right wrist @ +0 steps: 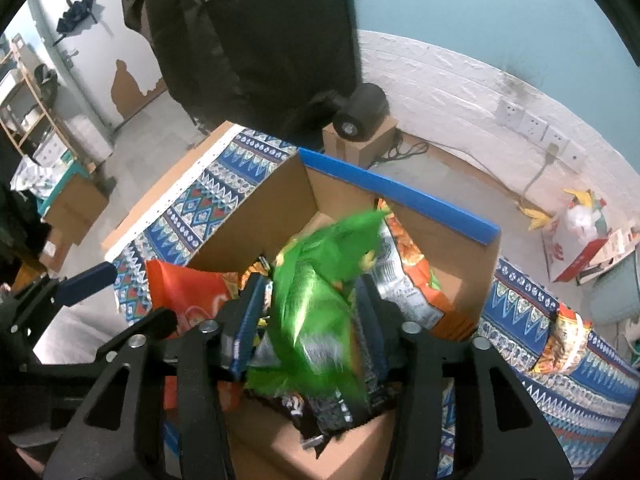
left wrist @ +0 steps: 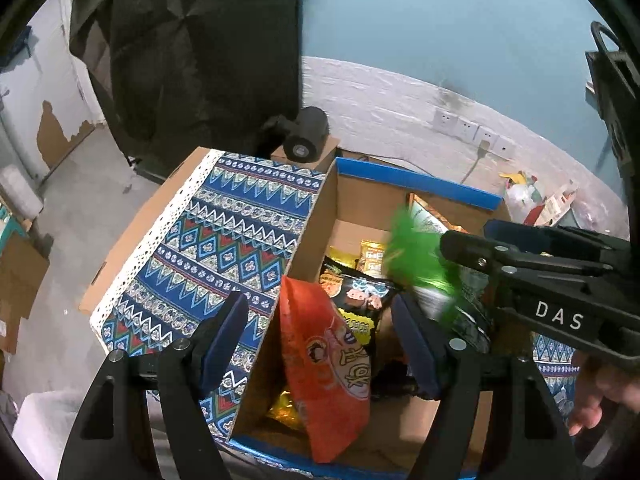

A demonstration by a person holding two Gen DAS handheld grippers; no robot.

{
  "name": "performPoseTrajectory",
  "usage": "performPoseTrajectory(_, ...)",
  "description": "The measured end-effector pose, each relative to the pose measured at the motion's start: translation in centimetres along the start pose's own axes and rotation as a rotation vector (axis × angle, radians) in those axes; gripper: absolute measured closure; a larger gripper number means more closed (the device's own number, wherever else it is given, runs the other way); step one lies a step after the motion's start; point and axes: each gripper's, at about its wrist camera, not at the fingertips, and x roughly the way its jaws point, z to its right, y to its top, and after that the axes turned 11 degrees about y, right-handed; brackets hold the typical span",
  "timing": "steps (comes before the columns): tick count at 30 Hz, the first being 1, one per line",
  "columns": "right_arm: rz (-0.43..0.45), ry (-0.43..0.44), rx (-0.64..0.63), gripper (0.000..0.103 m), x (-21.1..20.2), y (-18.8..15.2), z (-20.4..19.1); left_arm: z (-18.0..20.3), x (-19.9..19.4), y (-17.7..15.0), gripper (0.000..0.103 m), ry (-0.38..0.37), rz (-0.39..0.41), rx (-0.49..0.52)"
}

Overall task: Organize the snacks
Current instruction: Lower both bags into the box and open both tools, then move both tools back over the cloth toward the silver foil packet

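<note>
Both grippers were black, with silver screws. The fingers [left wrist: 224, 332] wore navy pads. The right gripper [left wrist: 560, 280] bore white letters "DAS".

I see black roller [right wrist: 362, 112] at 12 o'clock, on small carton [right wrist: 360, 148] | wall sockets [right wrist: 536, 126] at 2 o'clock | wooden shelf [right wrist: 28, 100] at 9 o'clock | dark cloth [right wrist: 248, 40] hangs overhead

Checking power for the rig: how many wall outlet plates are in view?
4, in a row low on the white wall behind the cardboard box: leftmost plate, second plate, third plate with a plug in it, rightmost plate. More may be hidden.
</note>
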Motion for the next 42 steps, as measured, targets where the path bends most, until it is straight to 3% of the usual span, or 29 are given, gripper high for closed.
performPoseTrajectory(2, 0.01, -0.004, 0.0, 0.044, -0.4, 0.0, 0.0, 0.3, 0.1, 0.0, 0.027, 0.003, -0.001, 0.01)
performPoseTrajectory(20, 0.034, -0.075, -0.003, 0.04, -5.5, -2.6, 1.8, 5.0, -2.4, -0.4, 0.027, -0.069, 0.027, 0.099)
performPoseTrajectory(42, 0.006, -0.226, 0.202, 0.036, -13.7, -13.3, 11.4, 17.1, -6.1, -5.3, 0.027, -0.225, 0.017, 0.384)
